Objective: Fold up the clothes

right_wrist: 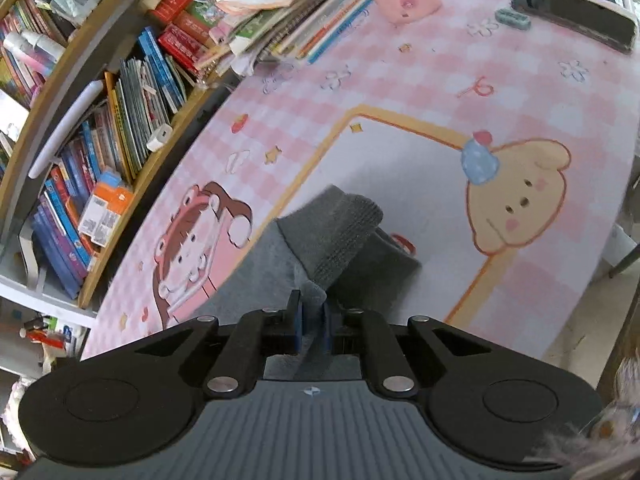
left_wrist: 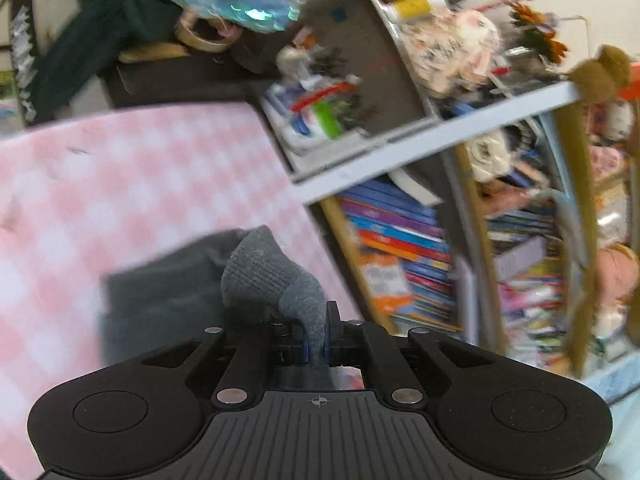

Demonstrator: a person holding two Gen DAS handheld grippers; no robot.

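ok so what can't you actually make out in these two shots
- Grey knit garment: what kind it is. In the left wrist view its lower part is blurred and hidden behind the left gripper.
- The same garment in the right wrist view: its near end is covered by the right gripper.
- Book titles on the shelf: motion blur.

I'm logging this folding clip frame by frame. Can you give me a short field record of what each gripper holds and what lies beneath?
garment: grey knit garment, ribbed edge visible
left gripper: shut on a bunched part of the garment
right gripper: shut on the garment near its ribbed edge
surface: pink checked table mat with cartoon figures
beside table: bookshelf full of books
fold state: cannot tell
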